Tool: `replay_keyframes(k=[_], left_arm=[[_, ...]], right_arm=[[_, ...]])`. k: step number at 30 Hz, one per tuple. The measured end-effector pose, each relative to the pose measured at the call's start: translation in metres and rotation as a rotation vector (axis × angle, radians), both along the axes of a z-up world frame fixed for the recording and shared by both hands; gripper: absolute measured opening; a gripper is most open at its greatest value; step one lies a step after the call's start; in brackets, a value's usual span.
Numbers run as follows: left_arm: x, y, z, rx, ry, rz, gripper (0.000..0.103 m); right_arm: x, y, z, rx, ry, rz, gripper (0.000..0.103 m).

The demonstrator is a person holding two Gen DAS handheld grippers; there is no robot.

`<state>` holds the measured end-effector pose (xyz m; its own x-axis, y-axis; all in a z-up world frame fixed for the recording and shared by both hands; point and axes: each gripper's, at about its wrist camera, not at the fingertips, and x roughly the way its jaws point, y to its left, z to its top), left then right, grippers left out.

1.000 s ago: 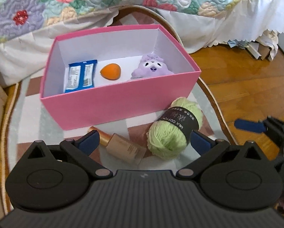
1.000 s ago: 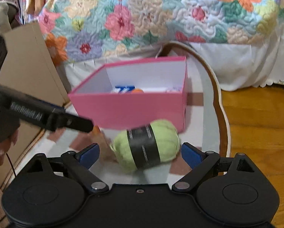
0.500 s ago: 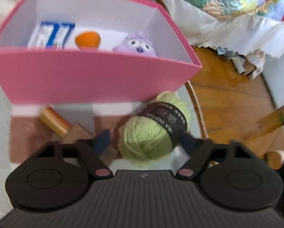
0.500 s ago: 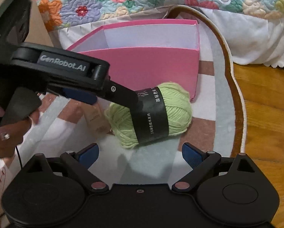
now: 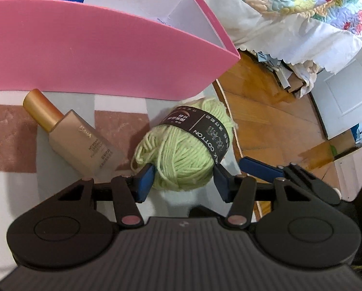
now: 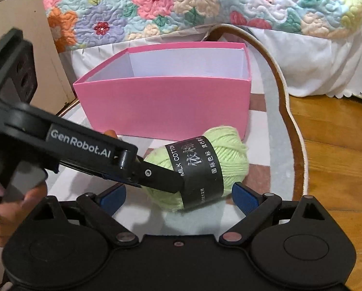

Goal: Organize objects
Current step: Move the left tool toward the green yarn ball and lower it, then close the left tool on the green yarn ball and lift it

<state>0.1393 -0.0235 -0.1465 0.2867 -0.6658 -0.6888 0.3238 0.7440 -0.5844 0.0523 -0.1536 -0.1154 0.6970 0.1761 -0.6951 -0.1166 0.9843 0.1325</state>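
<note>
My left gripper [image 5: 183, 178] is closing around the yarn ball [image 5: 181, 150], which lies on the rug in front of the pink box [image 5: 103, 55]. Yarn is light and compressible: grip mid-body. My right gripper [image 6: 178, 198] stands wide, empty.

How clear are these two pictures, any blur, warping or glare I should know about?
Left wrist view: sharp on the yarn ball and bottle; fisheye bows the pink box wall into a curve. Right wrist view: also sharp, with the rug edge bent; soft indoor light, no strong glare, faint shadow under the yarn.
</note>
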Motion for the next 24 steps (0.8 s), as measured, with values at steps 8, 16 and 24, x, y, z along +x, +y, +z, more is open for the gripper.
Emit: replay_keyframes(k=[8,16,24], left_arm=[[-0.004,-0.001,-0.002,-0.016,-0.008,0.009,0.052],[-0.001,0.002,-0.007,-0.148,0.077,-0.009,0.052],[-0.006,0.01,0.004,-0.154,0.073,-0.026,0.053]], right_arm=[[-0.004,0.004,0.002,-0.093,0.031,0.061,0.096],[0.007,0.01,-0.015,-0.074,0.051,0.036,0.096],[0.007,-0.003,-0.027,-0.045,0.081,-0.057,0.097]])
